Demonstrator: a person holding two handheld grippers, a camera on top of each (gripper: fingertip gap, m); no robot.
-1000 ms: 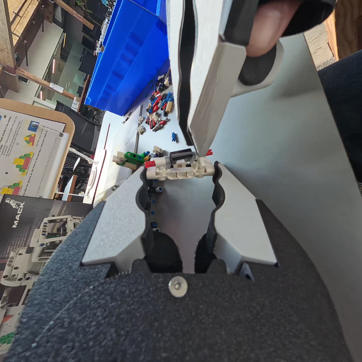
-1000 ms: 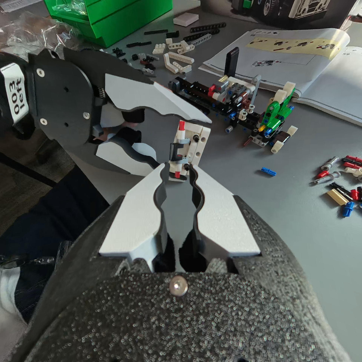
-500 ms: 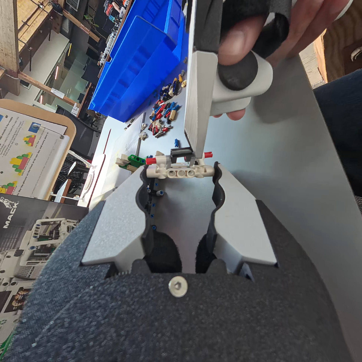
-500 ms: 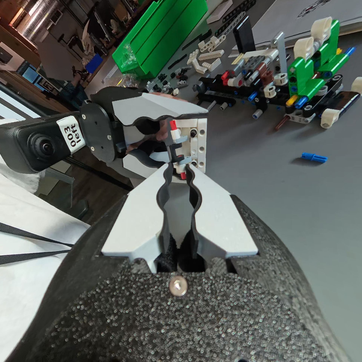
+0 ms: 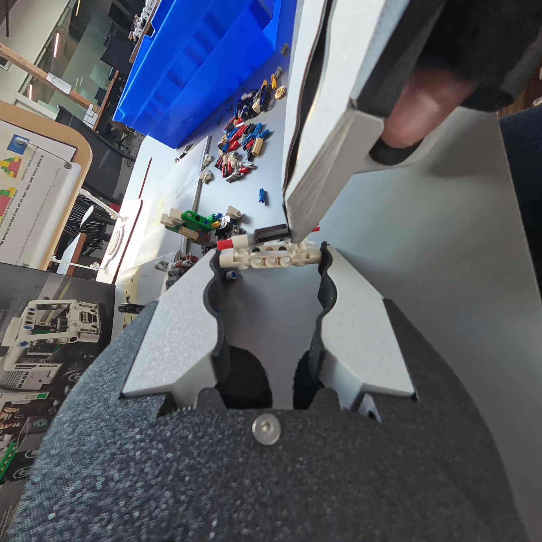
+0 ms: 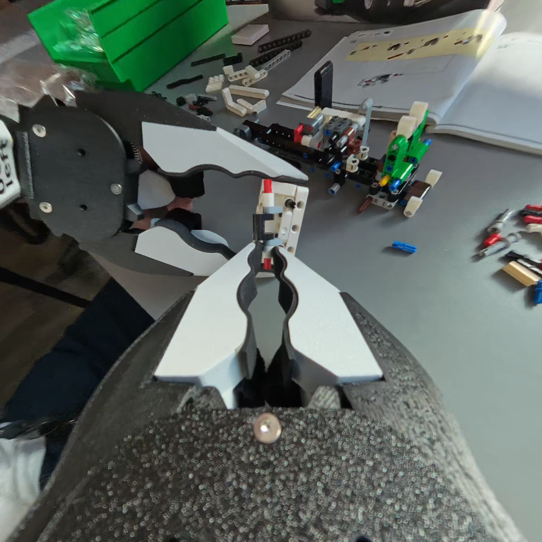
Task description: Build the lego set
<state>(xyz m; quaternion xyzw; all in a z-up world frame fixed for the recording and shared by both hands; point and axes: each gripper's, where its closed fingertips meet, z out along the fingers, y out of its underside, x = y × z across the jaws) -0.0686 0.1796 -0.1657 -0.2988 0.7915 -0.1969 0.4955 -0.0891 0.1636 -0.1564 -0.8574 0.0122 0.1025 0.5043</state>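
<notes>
Narrowed since the earlier frames, the right gripper's (image 6: pixel 267 252) jaws now pinch the red-tipped axle end of the small white brick assembly, while the left gripper's (image 5: pixel 268 258) spread is unchanged. In the left wrist view, at frame centre, the left gripper stands wide, its two black-lined fingertips pressed against the ends of the small white beam assembly with round holes, a red axle and a black clip (image 5: pixel 268 258); the right gripper's grey fingers (image 5: pixel 316 187) come down from the upper right onto its top, a person's finger (image 5: pixel 416 117) behind them. Above lie a loose blue pin (image 5: pixel 262 195), a scatter of small red, blue and black pins (image 5: pixel 240 146) and a large blue plastic bin (image 5: pixel 202 61); a printed box showing a white truck (image 5: pixel 50 337) sits at lower left. In the right wrist view the assembly (image 6: pixel 283 211) stands upright at centre above the grey table (image 6: pixel 410 337). A partly built black, white and green model (image 6: pixel 366 152) lies at upper right before an open instruction booklet (image 6: pixel 440 73); a green plastic bin (image 6: pixel 140 38) sits upper left.
</notes>
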